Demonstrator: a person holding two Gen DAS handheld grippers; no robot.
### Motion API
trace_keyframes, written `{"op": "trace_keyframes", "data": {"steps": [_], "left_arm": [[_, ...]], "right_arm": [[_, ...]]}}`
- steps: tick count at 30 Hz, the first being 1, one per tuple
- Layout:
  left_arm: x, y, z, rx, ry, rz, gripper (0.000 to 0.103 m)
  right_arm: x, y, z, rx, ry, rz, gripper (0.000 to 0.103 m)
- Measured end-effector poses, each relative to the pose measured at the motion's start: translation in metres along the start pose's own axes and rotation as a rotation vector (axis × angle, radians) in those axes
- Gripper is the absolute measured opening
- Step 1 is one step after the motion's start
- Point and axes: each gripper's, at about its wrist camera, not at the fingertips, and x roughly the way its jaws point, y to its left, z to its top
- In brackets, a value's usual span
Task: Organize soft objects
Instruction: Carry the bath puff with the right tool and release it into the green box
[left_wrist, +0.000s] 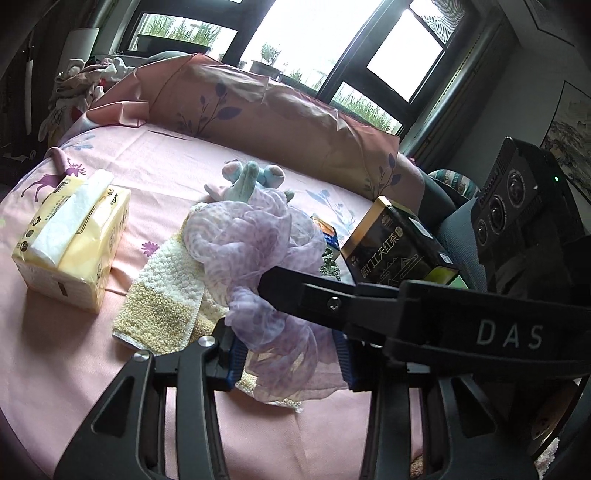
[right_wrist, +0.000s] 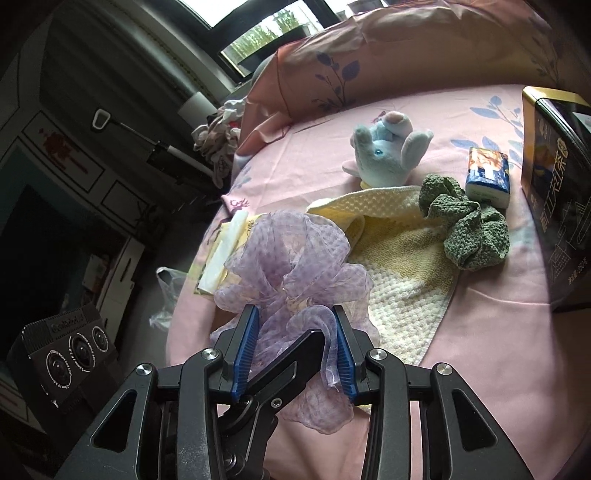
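**Two grippers clasp one lilac scarf above a pink bed**

A sheer lilac dotted gauze scarf (right_wrist: 295, 266) hangs bunched between two hand-held black grippers over a bed spread with a pink leaf-printed sheet (left_wrist: 74, 350). In the right wrist view, the right gripper (right_wrist: 295, 350) has its blue-padded fingers (right_wrist: 245, 350) pressed in on a gathered fold of the gauze, clenched on the fabric; a black finger of the other tool crosses between them. In the left wrist view, the left gripper (left_wrist: 291, 350) grasps the lower end of the same scarf between its own blue pads (left_wrist: 236, 363), with the right tool's black arm lying across the frame just above.

Beneath the scarf lies a cream-and-yellow waffle-knit towel (right_wrist: 402, 266), flat on the sheet. At its far corner sits a crumpled green knitted cloth (right_wrist: 469, 229), touching the towel's edge. Beyond them a pale blue plush bunny with pink paws (right_wrist: 384, 155) lies on its back. A small blue-and-white pocket tissue pack (right_wrist: 487, 177) stands beside the green cloth, and a tall black-and-gold tea box (right_wrist: 557, 192) rises at the right edge. A yellow soft pack of facial tissues (left_wrist: 74, 251), one white sheet pulled up, rests to the left in the left wrist view. A long pink leaf-printed pillow (left_wrist: 258, 110) runs along the window side.
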Motion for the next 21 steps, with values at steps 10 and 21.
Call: {"op": "trace_keyframes", "data": {"steps": [10,21], "left_arm": [[-0.025,-0.026,0.01,0.074,-0.065,-0.025,0.038],[-0.038,-0.078,0.024,0.193,-0.111,-0.043,0.038]], "right_arm": [[-0.034,0.015,0.0,-0.032,-0.078,0.03,0.044],[-0.092,0.007,0.002,-0.029,-0.197,0.067,0.044]]}}
